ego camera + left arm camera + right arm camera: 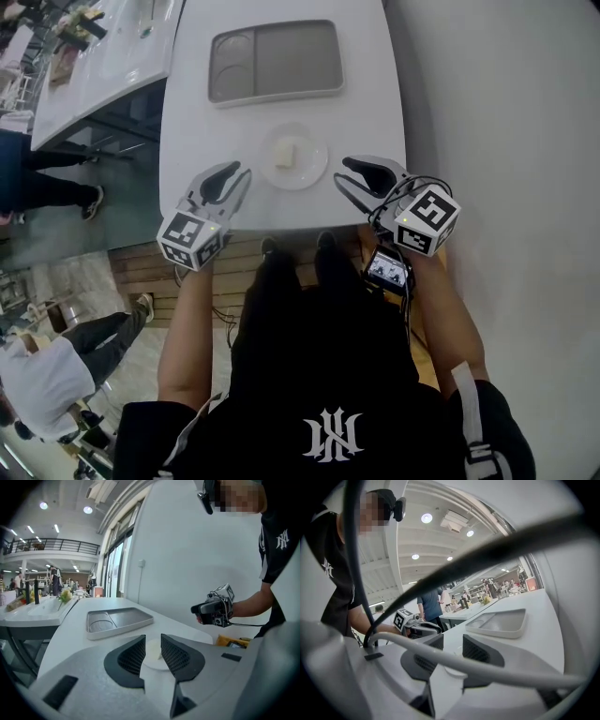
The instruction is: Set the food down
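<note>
My left gripper (234, 172) and right gripper (341, 172) both stand with jaws apart, empty, flanking the plate (311, 165) at the table's (375, 84) near edge. The food (286, 153) lies on it. A pale cable (479, 666) hides most of the plate in my right gripper view.

Black T-shirt (309, 375), white emblem (332, 436), grey left tongs (236, 174), right tongs (342, 172), marker cubes (192, 239)
</note>
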Tool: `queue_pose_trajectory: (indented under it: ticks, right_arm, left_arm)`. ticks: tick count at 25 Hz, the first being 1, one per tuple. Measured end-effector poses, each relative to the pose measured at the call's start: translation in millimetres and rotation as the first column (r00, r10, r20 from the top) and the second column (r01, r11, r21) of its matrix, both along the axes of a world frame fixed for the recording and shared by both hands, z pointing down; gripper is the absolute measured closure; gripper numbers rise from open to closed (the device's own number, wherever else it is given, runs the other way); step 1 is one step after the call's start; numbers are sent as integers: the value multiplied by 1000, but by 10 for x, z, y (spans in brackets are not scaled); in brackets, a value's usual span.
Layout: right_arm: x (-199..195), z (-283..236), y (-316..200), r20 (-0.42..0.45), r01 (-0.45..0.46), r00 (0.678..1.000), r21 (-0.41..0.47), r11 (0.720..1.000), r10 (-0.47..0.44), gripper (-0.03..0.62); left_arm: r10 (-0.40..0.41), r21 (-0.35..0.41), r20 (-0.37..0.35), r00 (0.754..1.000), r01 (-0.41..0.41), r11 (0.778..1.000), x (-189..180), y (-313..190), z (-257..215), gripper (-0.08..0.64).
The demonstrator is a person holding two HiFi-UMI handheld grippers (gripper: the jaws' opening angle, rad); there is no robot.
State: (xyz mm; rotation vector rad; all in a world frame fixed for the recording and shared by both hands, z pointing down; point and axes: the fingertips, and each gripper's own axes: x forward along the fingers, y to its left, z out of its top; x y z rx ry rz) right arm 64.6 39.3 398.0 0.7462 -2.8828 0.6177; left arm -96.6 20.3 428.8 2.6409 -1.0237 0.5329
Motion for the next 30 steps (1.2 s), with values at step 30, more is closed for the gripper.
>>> queue_pose_trajectory:
  ticks: [30]
  right_arm:
    - [-231,1233,-672,-217,-115,976,-543,832,-7,442]
  left_arm:
    - [139,-485,121,983,-64,872,154,-472,995,443]
